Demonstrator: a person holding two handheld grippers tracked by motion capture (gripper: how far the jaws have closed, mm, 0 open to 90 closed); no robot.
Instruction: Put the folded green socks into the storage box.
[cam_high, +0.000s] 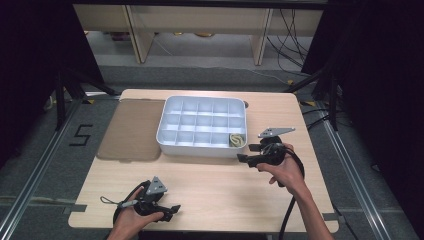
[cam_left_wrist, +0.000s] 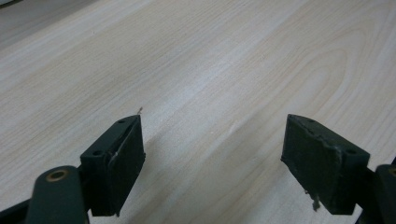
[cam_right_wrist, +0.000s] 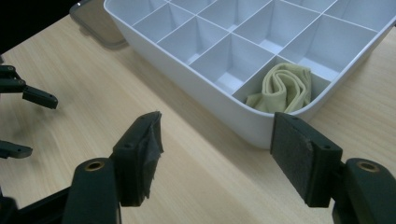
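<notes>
We log one folded yellow cloth (cam_right_wrist: 284, 88) in the white tray (cam_right_wrist: 196, 100) corner: soft, light, pinch its top fold; both grippers' jaws open, empty.

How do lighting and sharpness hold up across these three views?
High view: table evenly lit, surroundings black, picture soft. Left gripper view: sharp wood grain, mild sheen mid-frame, soft shadows by the jaws. Right gripper view: tray and yellow cloth crisp, tray white but not blown out.
</notes>
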